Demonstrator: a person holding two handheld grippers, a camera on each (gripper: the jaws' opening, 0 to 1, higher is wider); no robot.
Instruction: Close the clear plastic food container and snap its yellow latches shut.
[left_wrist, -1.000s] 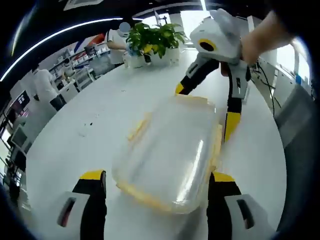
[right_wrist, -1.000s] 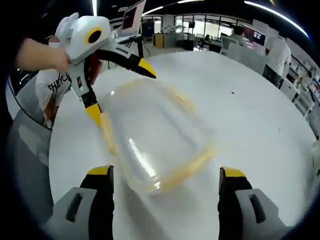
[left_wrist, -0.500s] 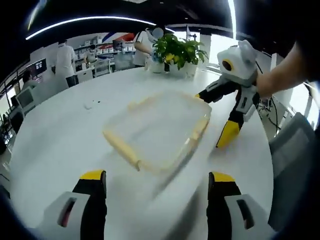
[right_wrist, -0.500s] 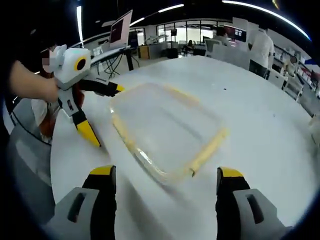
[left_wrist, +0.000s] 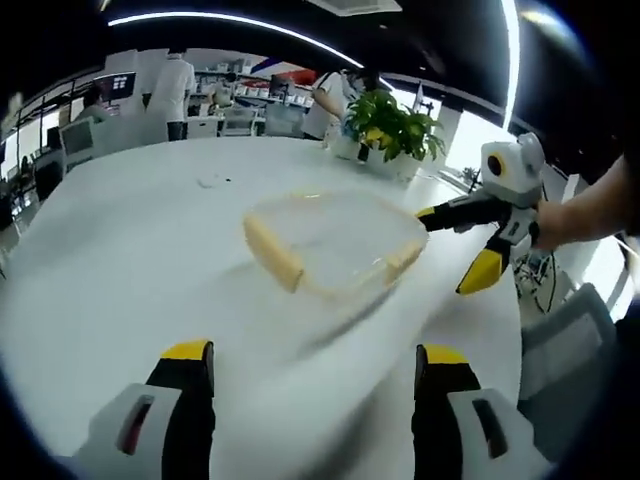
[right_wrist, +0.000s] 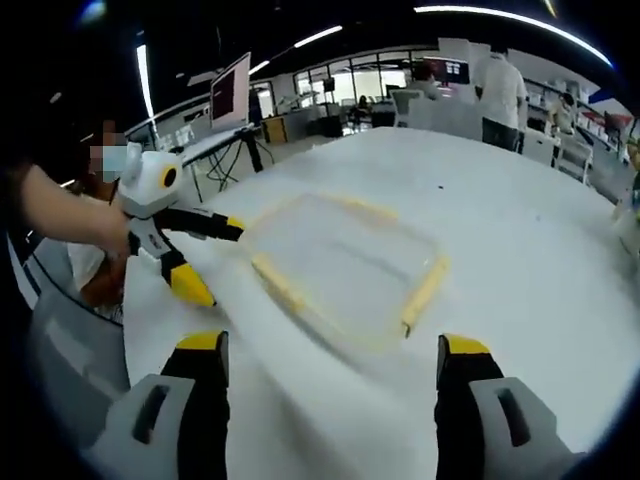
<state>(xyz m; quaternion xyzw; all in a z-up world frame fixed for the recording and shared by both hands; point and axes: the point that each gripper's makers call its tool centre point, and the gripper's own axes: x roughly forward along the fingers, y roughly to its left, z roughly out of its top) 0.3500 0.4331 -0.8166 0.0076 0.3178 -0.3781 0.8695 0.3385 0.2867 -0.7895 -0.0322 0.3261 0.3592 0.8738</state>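
Left gripper view — left claw (left_wrist: 313, 372) spread; container (left_wrist: 335, 243) lying on table (left_wrist: 120, 260); right claw (right_wrist: 337, 368) spread — no legible writing.

Broad white round desk (left_wrist: 120, 250), potted green plant (left_wrist: 392, 125) at its far edge, dark ceiling with long light strips (left_wrist: 230, 20), monitor on stand (right_wrist: 230, 90), office desks and standing people (right_wrist: 500, 85) behind, bright window (left_wrist: 470, 150)

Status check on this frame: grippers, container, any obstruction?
Left gripper open, off the container. Right gripper open, also clear. Container on white table; latch state unclear. Nothing in the way.
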